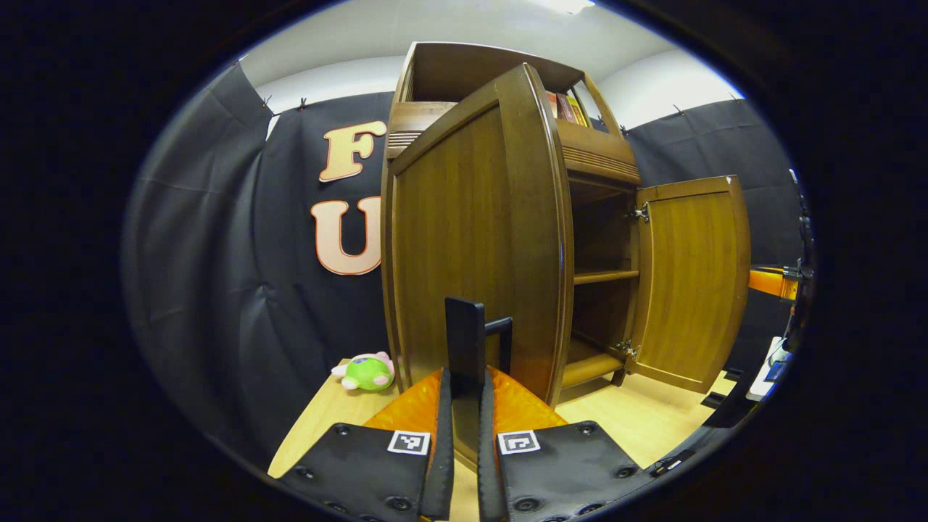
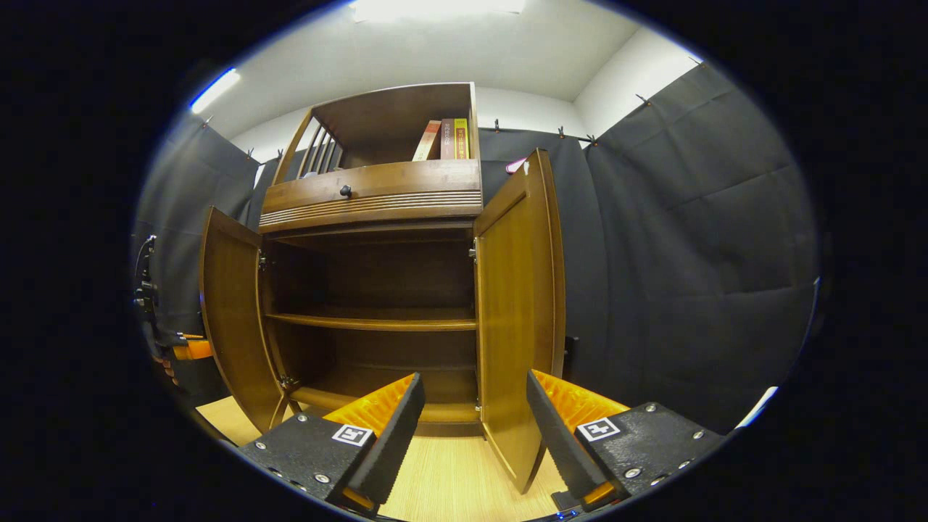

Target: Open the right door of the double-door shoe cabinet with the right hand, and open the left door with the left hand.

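The shoe cabinet (image 2: 377, 290) stands on the pale wood floor (image 2: 449, 478) against the black booth cloth, and both doors hang swung out, baring its dark shelves! By the look of it, the task is all but done.

The left door (image 1: 471, 246), hinged on the cabinet's left side, fills the left gripper view. The left gripper (image 1: 465, 435) has its fingers drawn almost together on the door's black handle (image 1: 467, 341), a narrow slit between them gripping the bar, presumably because that grip is what swings the door.

The right door (image 2: 518, 304) juts forward from the cabinet's right edge. The right gripper (image 2: 475, 428) sits just before it, fingers spread wide, holding nothing, the door's lower edge between them; to my eye, released.

Above the doors, a drawer with a small dark knob (image 2: 346, 191), and books (image 2: 444, 139) on the cabinet's top shelf. Left of the cabinet, a green plush toy (image 1: 367, 371) lies on the floor.
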A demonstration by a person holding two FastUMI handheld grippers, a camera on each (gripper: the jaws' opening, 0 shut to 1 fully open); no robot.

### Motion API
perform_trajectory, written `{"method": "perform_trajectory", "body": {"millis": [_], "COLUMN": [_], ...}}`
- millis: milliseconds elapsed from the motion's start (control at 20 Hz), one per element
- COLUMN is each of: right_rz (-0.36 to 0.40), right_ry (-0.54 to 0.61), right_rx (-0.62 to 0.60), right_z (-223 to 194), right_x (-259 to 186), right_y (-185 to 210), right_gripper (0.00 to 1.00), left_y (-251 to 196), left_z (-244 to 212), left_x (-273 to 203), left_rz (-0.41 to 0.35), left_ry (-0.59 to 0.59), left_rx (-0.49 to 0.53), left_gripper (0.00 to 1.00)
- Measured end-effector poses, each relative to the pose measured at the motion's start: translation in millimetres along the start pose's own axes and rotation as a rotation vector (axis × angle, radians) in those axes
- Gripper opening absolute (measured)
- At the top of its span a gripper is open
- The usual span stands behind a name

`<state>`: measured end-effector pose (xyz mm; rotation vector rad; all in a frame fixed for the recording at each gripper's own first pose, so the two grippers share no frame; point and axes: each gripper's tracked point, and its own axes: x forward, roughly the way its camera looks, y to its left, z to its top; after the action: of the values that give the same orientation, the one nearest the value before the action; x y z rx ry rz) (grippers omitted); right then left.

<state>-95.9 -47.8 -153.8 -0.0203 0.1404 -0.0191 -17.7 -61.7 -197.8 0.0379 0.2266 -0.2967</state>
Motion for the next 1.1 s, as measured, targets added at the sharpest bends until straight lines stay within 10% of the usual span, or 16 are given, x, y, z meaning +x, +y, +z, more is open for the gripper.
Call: {"method": "perform_trajectory", "body": {"millis": [1100], "right_rz": [0.086], "right_ry": [-0.005], "right_rx": [-0.008], "right_z": [-2.1], "right_x": [9.5], "right_y": [42.2], "right_gripper": [0.87], "left_y": [67.7], "left_z": [-10.1], "left_x": [-33.7], "left_rz": [0.136], "left_ry": [0.001], "left_rx": [0.013], "left_gripper": [0.12]}}
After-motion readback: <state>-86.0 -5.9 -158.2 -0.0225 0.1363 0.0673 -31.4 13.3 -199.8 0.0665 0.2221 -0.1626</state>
